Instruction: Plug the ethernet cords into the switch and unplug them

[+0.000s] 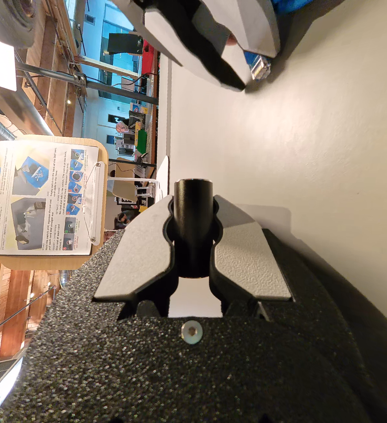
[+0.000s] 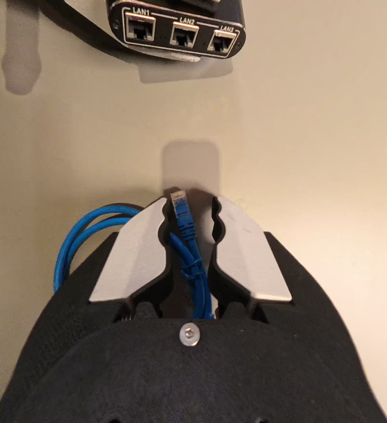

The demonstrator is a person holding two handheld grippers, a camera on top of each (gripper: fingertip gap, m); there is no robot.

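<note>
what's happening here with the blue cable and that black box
A person is working two handheld grippers over a pale table. The left gripper is shut on the black switch, holding it in place. The right gripper has a blue ethernet cord between its fingers, which stand apart, plug pointing at the switch but well short of it. All three ports visible are empty, so nothing is plugged in.

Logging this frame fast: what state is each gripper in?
Left gripper: jaws shut on the black switch.
Right gripper: jaws open; blue ethernet cord lies between them, ungripped.
</note>
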